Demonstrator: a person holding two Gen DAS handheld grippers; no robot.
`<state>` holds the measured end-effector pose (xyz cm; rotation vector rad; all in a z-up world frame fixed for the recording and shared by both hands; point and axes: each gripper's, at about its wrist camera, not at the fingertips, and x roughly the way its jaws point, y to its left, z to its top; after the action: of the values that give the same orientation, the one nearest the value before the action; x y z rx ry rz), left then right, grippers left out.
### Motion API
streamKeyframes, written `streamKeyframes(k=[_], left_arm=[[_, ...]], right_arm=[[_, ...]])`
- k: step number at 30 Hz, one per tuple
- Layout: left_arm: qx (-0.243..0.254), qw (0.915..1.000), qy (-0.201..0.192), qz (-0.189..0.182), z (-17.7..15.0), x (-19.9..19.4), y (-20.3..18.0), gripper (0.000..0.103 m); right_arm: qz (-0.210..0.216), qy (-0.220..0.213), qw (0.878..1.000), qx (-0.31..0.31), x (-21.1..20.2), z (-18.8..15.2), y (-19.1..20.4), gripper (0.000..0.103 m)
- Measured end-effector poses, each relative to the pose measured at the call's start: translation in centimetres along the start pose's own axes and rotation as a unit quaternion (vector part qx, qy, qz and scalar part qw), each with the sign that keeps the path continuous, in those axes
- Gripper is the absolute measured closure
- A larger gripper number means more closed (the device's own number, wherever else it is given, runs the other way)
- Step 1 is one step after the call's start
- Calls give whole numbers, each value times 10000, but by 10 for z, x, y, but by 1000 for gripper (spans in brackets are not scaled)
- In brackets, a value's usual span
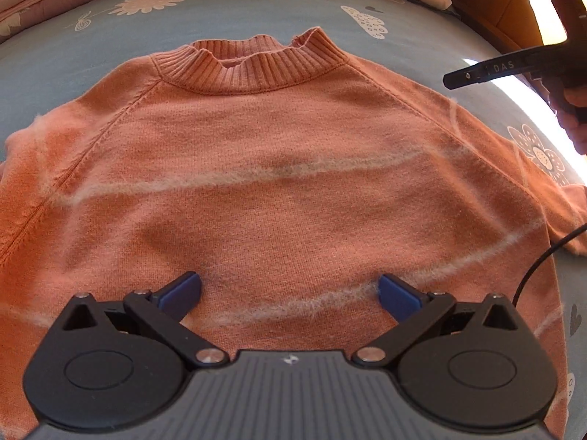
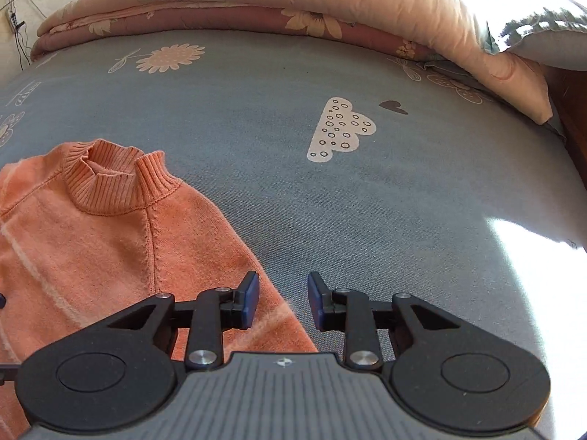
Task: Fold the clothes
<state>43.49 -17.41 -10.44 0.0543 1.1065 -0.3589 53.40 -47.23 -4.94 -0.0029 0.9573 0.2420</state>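
An orange knit sweater (image 1: 279,190) with fuzzy pale stripes and a ribbed collar lies flat, front up, on the blue-grey bed sheet (image 1: 238,14). My left gripper (image 1: 290,293) hovers over its lower body, open wide, with nothing between the blue pads. In the right wrist view the same sweater (image 2: 110,242) fills the lower left. My right gripper (image 2: 283,300) is open above the sweater's right sleeve edge, holding nothing. The right gripper's body also shows in the left wrist view (image 1: 513,68), held by a hand at the far right.
A folded floral quilt (image 2: 256,3) and a pillow (image 2: 543,29) lie along the far side of the bed. A wide stretch of patterned sheet (image 2: 367,183) spreads to the right of the sweater. A black cable (image 1: 539,260) runs at the right. Bright sunlight falls on the right edge.
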Motion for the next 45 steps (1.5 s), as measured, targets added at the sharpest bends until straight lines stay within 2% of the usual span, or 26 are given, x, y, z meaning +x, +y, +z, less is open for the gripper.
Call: streamKeyframes(k=[6, 10, 14, 15, 17, 19, 22, 25, 26, 28, 30, 34, 37, 39, 40, 43, 44, 45], left_arm=[[43, 9999, -68, 120, -1, -2, -5, 1], [45, 9988, -490, 16, 22, -19, 9, 3], [350, 9957, -847, -103, 77, -25, 38, 6], [463, 9943, -953, -109, 94, -25, 47, 9], [816, 9904, -1111, -32, 129, -18, 58, 28], [1245, 9855, -1151, 44, 161, -7, 63, 37], [2022, 9735, -1048, -192, 203, 27, 54, 42], [2808, 9540, -902, -534, 228, 55, 40, 45], [3226, 9414, -753, -639, 229, 63, 32, 44], [4026, 9103, -455, -842, 229, 79, 15, 45], [4480, 8884, -260, -966, 225, 87, 7, 45], [4952, 8574, 101, -1399, 228, 96, -4, 45], [5467, 8214, 286, -1602, 234, 103, -20, 45], [5771, 7948, 552, -1791, 237, 106, -31, 45], [5834, 7859, 758, -1904, 238, 108, -35, 46], [6008, 7594, 1259, -2153, 233, 107, -45, 86], [6066, 7562, 1235, -2119, 229, 104, -46, 95], [6004, 7665, 1082, -2008, 228, 100, -44, 99]], right_arm=[[361, 107, 9992, -111, 36, 21, -15, 65], [599, 118, 9975, -352, 46, 33, -7, 64], [690, 102, 9971, -309, 49, 32, 0, 63], [702, 106, 9972, -243, 50, 30, 0, 63], [754, 64, 9971, -67, 49, 24, 0, 63], [807, 18, 9967, 128, 48, 17, -2, 62], [880, -48, 9951, 451, 46, 7, -6, 59], [953, -113, 9924, 774, 44, -4, -10, 59], [959, -129, 9918, 841, 43, -6, -12, 59], [955, -176, 9908, 941, 39, -10, -16, 59], [935, -238, 9901, 1020, 35, -14, -21, 58], [900, -312, 9881, 1205, 28, -26, -32, 58], [912, -331, 9851, 1419, 28, -33, -37, 57], [912, -342, 9844, 1466, 27, -36, -38, 57], [911, -344, 9846, 1451, 26, -36, -38, 57], [909, -346, 9856, 1380, 24, -37, -38, 57], [908, -347, 9860, 1357, 23, -37, -37, 57], [898, -347, 9866, 1318, 22, -37, -38, 57]])
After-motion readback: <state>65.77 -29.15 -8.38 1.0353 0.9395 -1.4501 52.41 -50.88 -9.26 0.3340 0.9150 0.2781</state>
